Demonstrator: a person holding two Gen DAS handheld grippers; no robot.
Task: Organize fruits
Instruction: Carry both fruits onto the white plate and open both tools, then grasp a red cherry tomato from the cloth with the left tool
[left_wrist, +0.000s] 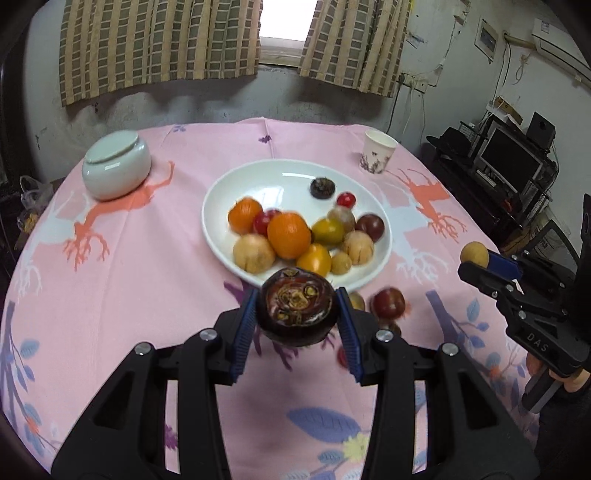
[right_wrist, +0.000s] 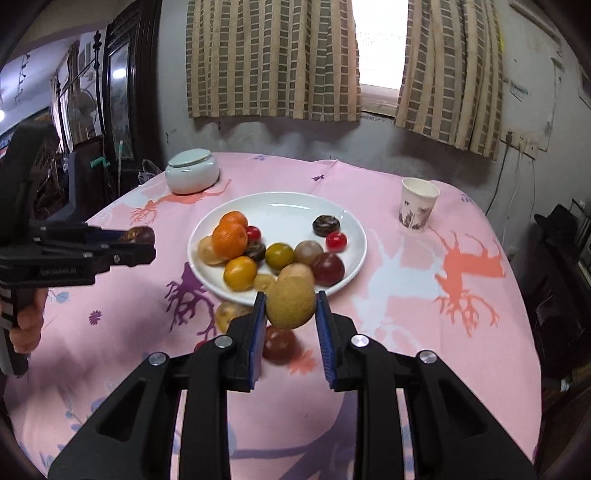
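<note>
A white plate (left_wrist: 295, 173) (right_wrist: 295, 206) in the middle of the pink table holds several fruits: oranges (left_wrist: 288, 235), small red tomatoes, tan and dark round ones. My left gripper (left_wrist: 297, 314) is shut on a dark purple-brown fruit (left_wrist: 297, 308), held above the cloth just before the plate's near rim; it shows from the side in the right wrist view (right_wrist: 140, 236). My right gripper (right_wrist: 290, 310) is shut on a tan round fruit (right_wrist: 290, 302) above the plate's near edge; it also shows in the left wrist view (left_wrist: 474, 253).
Loose fruits lie on the cloth near the plate: a dark red one (left_wrist: 388, 303) (right_wrist: 279, 343) and a tan one (right_wrist: 229, 314). A pale lidded jar (left_wrist: 116, 166) stands far left, a paper cup (left_wrist: 377, 151) far right. Shelves with a monitor (left_wrist: 509, 162) are right of the table.
</note>
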